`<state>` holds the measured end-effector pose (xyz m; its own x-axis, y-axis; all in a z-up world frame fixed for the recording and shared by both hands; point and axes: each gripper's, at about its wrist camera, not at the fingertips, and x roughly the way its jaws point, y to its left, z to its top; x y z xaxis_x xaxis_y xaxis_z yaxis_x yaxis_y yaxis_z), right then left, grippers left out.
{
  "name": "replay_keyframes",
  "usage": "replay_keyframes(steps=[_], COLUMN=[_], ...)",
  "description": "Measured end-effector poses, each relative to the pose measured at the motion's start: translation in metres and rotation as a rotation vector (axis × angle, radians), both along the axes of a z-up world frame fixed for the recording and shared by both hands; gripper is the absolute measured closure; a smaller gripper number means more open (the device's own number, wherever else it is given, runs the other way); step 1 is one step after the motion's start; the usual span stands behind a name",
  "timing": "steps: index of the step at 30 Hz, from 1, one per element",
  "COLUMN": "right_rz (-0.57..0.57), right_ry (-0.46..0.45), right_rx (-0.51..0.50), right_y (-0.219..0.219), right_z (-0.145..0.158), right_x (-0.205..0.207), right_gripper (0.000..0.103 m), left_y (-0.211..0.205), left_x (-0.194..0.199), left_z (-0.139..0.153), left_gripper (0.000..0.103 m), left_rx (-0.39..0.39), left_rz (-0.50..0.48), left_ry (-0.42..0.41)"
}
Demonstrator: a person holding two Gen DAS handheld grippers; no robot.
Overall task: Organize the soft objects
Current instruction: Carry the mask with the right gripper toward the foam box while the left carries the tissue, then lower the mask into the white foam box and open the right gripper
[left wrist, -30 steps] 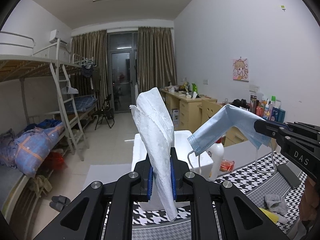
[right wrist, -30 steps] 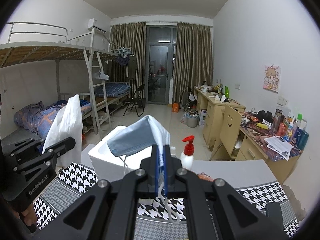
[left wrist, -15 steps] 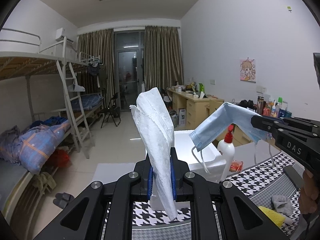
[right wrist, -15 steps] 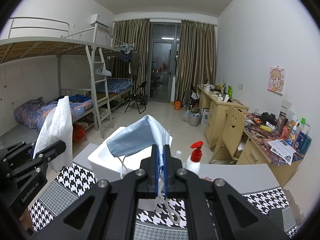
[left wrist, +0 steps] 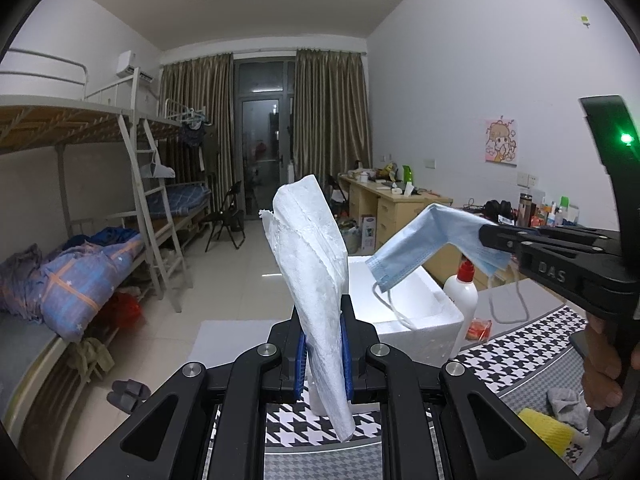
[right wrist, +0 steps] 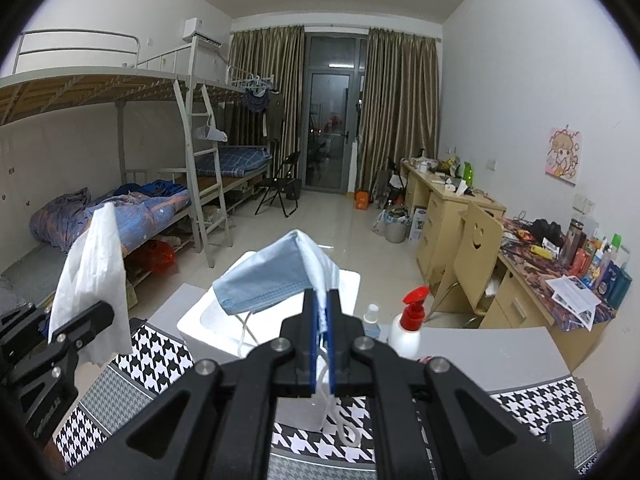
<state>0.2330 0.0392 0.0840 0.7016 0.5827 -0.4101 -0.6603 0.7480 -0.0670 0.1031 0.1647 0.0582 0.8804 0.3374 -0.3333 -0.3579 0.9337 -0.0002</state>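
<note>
White tissue (left wrist: 316, 280), lt blue mask (left wrist: 424, 240), b/w houndstooth cloth (right wrist: 160, 364), red-cap bottle (right wrist: 408, 328).

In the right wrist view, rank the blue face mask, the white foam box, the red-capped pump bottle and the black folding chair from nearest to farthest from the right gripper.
1. Blue face mask, clamped in the right gripper.
2. White foam box, just beyond, under the mask.
3. Red-capped pump bottle, to the right; too close to the box to rank apart with confidence.
4. Black folding chair, far back by the balcony door.

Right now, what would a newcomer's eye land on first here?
The white tissue standing upright, clamped in the left gripper, fills the centre. Beside it, the right gripper holds a blue face mask drooping over the white foam box on the houndstooth mat.
</note>
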Motion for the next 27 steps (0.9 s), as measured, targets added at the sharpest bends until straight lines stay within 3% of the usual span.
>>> replay_keyframes(steps=[27], right_rz=[0.01], right_ry=[0.121], right_rx=[-0.081], right_y=[0.044], right_z=[-0.02], right_x=[0.039], right_gripper=[0.097], left_y=[0.01], left_x=[0.0], left_z=[-0.01], left_gripper=[0.088], left_rx=[-0.039], left_rz=[0.004], left_ry=[0.03])
